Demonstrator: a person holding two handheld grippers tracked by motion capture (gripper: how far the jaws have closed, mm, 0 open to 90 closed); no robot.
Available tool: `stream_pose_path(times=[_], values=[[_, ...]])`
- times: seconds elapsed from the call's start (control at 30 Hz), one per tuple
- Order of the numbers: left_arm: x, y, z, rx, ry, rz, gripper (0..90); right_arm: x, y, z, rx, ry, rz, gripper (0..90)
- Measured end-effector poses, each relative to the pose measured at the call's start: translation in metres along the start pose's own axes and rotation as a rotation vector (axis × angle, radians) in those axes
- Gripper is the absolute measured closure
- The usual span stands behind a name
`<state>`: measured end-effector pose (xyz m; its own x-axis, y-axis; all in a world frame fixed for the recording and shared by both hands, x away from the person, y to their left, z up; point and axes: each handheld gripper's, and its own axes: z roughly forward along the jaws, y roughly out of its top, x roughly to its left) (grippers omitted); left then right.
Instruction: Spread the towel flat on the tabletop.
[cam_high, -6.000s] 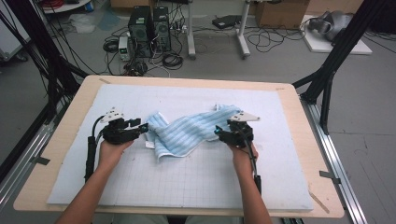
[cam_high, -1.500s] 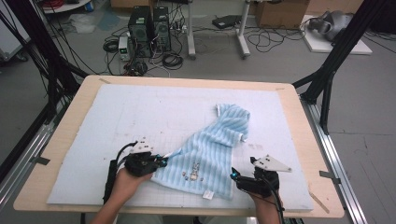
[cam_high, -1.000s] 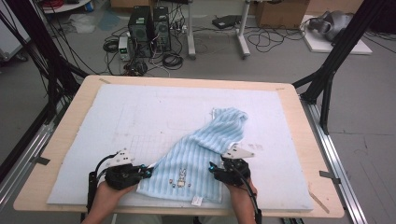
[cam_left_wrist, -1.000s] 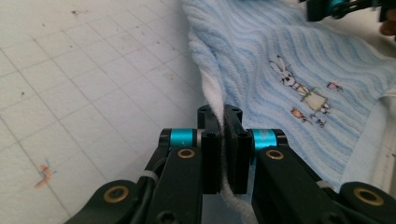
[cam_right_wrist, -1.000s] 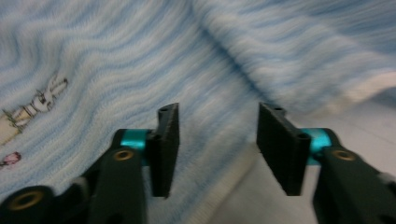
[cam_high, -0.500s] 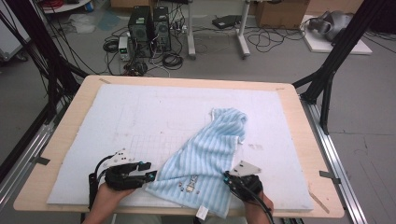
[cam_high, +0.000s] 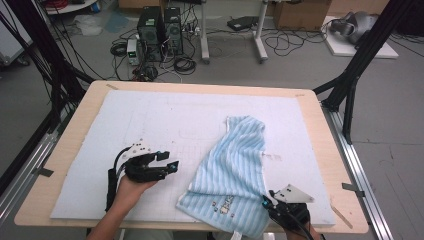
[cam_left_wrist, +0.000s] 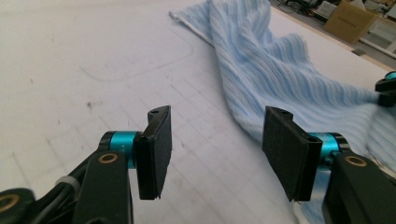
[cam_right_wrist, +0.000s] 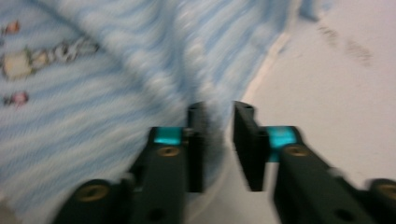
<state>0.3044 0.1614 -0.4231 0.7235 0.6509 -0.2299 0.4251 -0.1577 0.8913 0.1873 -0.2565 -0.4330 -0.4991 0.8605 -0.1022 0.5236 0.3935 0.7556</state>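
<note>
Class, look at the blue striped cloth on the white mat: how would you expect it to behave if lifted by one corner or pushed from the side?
The blue striped cloth lies in soft folds and ridges, so it is probably floppy and would drape from a lifted corner. It looks thin, so likely light. Pushed across the white mat, it would probably bunch up rather than slide whole.

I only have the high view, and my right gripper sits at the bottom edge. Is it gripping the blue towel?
Observer: No. In the right gripper view the right gripper has just been opening; a narrow gap shows between its pads, with the towel hem blurred beyond it.
Operator: And the left, any cloth caught?
Observer: None. The left gripper has just been opening too; bare mat shows between its pads, the towel off to one side.
</note>
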Motion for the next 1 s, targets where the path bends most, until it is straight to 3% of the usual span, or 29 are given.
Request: stream_pose_path(times=[0.13, 0.2, 0.27, 0.33, 0.47, 0.67, 0.77, 0.87, 0.93, 1.0], values=[[0.001, 0.014, 0.018, -0.008, -0.012, 0.031, 43.9, -0.007, 0.005, -0.001, -0.054, -0.012, 0.038, 50.4], [0.001, 0.019, 0.028, -0.004, -0.013, 0.054, 51.8, -0.008, 0.008, 0.0, -0.074, -0.015, 0.03, 49.0], [0.002, 0.022, 0.039, 0.014, 0.025, 0.036, 61.5, -0.009, 0.01, 0.0, -0.084, -0.001, 0.033, 48.3], [0.004, 0.024, 0.05, 0.02, 0.043, -0.005, 63.2, -0.009, 0.01, 0.001, -0.093, 0.006, 0.023, 48.3], [0.002, 0.025, 0.071, 0.032, 0.072, -0.013, 66.0, -0.014, 0.01, 0.001, -0.112, 0.019, 0.02, 47.6], [-0.011, 0.023, 0.099, 0.056, 0.087, 0.019, 68.1, -0.024, 0.01, 0.0, -0.132, 0.029, 0.018, 45.8], [-0.013, 0.017, 0.111, 0.1, 0.11, 0.046, 68.1, -0.03, 0.012, 0.001, -0.142, 0.032, 0.021, 45.7], [-0.014, 0.017, 0.114, 0.114, 0.13, 0.045, 69.0, -0.034, 0.017, 0.003, -0.147, 0.036, 0.015, 45.7], [-0.015, 0.017, 0.114, 0.123, 0.123, 0.063, 69.5, -0.036, 0.021, 0.006, -0.155, 0.039, 0.013, 45.4], [-0.019, 0.016, 0.115, 0.139, 0.114, 0.104, 69.3, -0.037, 0.025, 0.01, -0.161, 0.045, 0.013, 45.3]])
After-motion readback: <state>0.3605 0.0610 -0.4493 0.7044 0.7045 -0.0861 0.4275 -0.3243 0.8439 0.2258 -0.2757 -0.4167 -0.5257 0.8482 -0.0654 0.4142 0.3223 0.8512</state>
